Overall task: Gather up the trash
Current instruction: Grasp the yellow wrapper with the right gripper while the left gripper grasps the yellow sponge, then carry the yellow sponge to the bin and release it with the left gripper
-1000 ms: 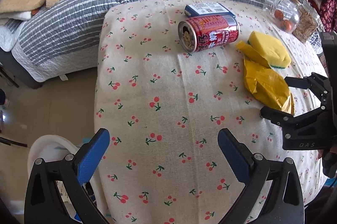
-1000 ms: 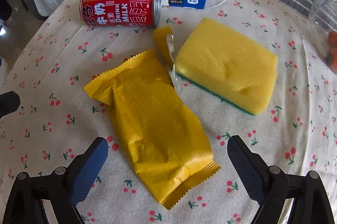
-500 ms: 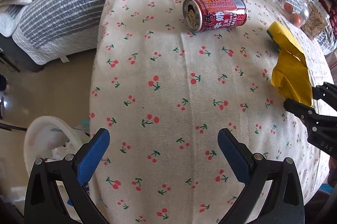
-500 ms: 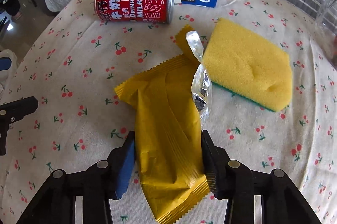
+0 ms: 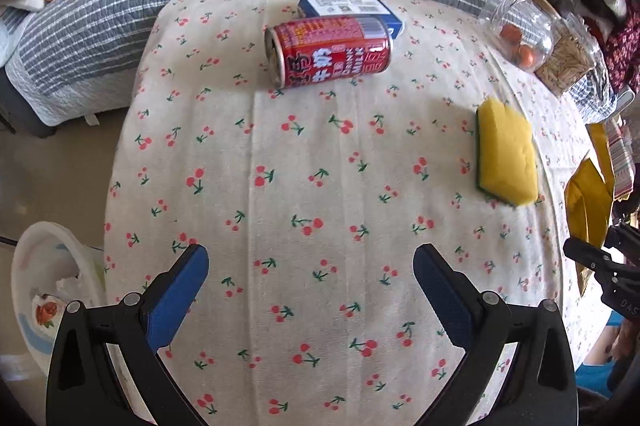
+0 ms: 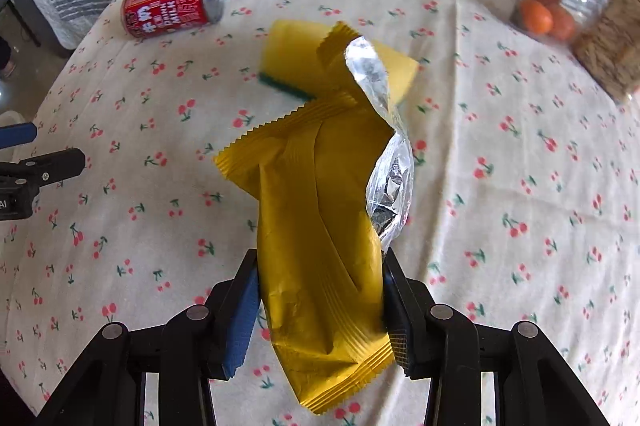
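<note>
Cherry-print cloth [image 5: 320,186] covered the table. My right gripper [image 6: 320,302] pinched the yellow wrapper [image 6: 320,210] near its lower end, off the cloth; it looked light, crinkly and slippery, so I judged a mid-body grip safest. Left gripper [image 5: 312,290] stood spread, empty.

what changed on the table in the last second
The right tool closed on the yellow wrapper and lifted it off the tablecloth, away from the sponge. The left tool stayed open and empty. The can, blue box, sponge and jar lie as before.
</note>
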The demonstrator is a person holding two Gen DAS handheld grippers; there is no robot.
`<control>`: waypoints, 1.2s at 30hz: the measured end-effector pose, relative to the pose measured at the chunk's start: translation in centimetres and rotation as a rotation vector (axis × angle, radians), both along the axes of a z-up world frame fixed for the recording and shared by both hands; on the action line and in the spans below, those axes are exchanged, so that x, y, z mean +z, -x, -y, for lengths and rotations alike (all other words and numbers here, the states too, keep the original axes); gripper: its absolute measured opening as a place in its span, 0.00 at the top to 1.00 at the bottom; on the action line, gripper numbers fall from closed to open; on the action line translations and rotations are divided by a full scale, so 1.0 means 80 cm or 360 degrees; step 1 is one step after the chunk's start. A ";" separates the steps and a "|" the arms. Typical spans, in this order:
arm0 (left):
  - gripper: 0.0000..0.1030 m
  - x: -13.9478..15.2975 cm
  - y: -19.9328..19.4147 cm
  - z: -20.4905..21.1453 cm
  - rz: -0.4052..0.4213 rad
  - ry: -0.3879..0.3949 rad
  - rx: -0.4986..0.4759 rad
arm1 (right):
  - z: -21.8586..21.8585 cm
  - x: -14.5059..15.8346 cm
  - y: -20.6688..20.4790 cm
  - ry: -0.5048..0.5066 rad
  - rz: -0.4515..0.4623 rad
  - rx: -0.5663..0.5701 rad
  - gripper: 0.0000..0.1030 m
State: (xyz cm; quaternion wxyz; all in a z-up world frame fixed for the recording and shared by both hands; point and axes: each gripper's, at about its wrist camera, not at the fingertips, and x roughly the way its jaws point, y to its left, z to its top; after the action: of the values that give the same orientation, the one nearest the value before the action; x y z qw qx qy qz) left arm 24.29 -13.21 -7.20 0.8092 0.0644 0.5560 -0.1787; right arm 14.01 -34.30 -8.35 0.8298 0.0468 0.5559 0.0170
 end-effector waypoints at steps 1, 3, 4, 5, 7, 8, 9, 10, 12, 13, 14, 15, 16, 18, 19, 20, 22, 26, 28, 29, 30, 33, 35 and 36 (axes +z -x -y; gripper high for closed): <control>0.00 0.004 -0.001 0.004 0.0019 0.0011 0.0004 | 0.011 0.002 0.006 -0.0018 -0.0004 -0.0040 0.54; 0.00 0.013 -0.003 0.012 0.0046 0.0051 0.0005 | 0.032 0.007 0.017 -0.0053 -0.0004 -0.0112 0.54; 0.00 0.016 -0.006 0.018 0.0056 0.0068 0.0005 | 0.043 0.010 0.023 -0.0059 0.0001 -0.0144 0.54; 0.00 0.019 -0.009 0.025 0.0070 0.0077 0.0004 | 0.054 0.014 0.028 -0.0056 0.0009 -0.0173 0.54; 0.00 0.023 -0.012 0.044 0.0092 0.0092 -0.0033 | 0.075 0.019 0.037 -0.0055 0.0028 -0.0238 0.54; 0.00 0.023 -0.012 0.057 0.0093 0.0108 -0.0066 | 0.085 0.021 0.039 -0.0063 0.0032 -0.0269 0.54; 0.00 0.023 -0.011 0.072 0.0089 0.0124 -0.0099 | 0.095 0.022 0.041 -0.0073 0.0034 -0.0296 0.54; 0.00 0.023 -0.011 0.087 0.0080 0.0137 -0.0130 | 0.103 0.023 0.042 -0.0084 0.0036 -0.0319 0.54; 0.00 0.021 -0.006 0.122 0.0056 0.0158 -0.0211 | 0.119 0.027 0.045 -0.0105 0.0047 -0.0350 0.54; 0.00 0.019 -0.004 0.140 0.0048 0.0155 -0.0249 | 0.125 0.029 0.046 -0.0113 0.0053 -0.0360 0.54; 0.00 0.016 -0.001 0.158 0.0037 0.0151 -0.0285 | 0.131 0.031 0.046 -0.0120 0.0062 -0.0373 0.54; 0.00 0.013 0.002 0.174 0.0020 0.0146 -0.0319 | 0.138 0.033 0.047 -0.0126 0.0071 -0.0391 0.54; 0.01 0.009 0.005 0.188 0.0008 0.0134 -0.0344 | 0.145 0.035 0.048 -0.0138 0.0077 -0.0413 0.54; 0.05 -0.001 0.011 0.210 -0.0010 0.0106 -0.0384 | 0.158 0.035 0.052 -0.0166 0.0074 -0.0454 0.54; 0.07 -0.007 0.014 0.218 -0.0023 0.0087 -0.0400 | 0.162 0.033 0.053 -0.0173 0.0066 -0.0470 0.54; 0.13 -0.013 0.017 0.223 -0.0037 0.0065 -0.0407 | 0.166 0.031 0.055 -0.0176 0.0056 -0.0480 0.54; 0.27 -0.022 0.019 0.227 -0.0082 0.0057 -0.0403 | 0.172 0.026 0.057 -0.0180 0.0034 -0.0494 0.54; 0.39 -0.023 0.023 0.213 -0.0076 0.0071 -0.0362 | 0.182 0.023 0.063 -0.0190 0.0020 -0.0519 0.54; 0.40 -0.017 0.026 0.200 -0.0073 0.0091 -0.0343 | 0.186 0.023 0.068 -0.0198 0.0018 -0.0532 0.54; 0.40 -0.012 0.028 0.193 -0.0058 0.0102 -0.0341 | 0.187 0.024 0.070 -0.0199 0.0018 -0.0537 0.54; 0.40 -0.006 0.032 0.186 -0.0039 0.0112 -0.0341 | 0.187 0.026 0.073 -0.0200 0.0021 -0.0541 0.54; 0.40 0.011 0.041 0.161 -0.0027 0.0146 -0.0355 | 0.185 0.032 0.081 -0.0201 0.0038 -0.0541 0.54; 0.40 0.019 0.049 0.142 -0.0011 0.0140 -0.0348 | 0.181 0.036 0.086 -0.0197 0.0050 -0.0538 0.54; 0.40 0.023 0.053 0.130 -0.0001 0.0139 -0.0342 | 0.178 0.038 0.088 -0.0192 0.0054 -0.0534 0.54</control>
State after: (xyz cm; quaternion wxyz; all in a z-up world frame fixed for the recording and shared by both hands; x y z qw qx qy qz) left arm 20.02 -23.64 -5.33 0.7872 0.0883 0.5379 -0.2886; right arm 6.96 -48.55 -5.27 0.8259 0.1884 0.5241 -0.0877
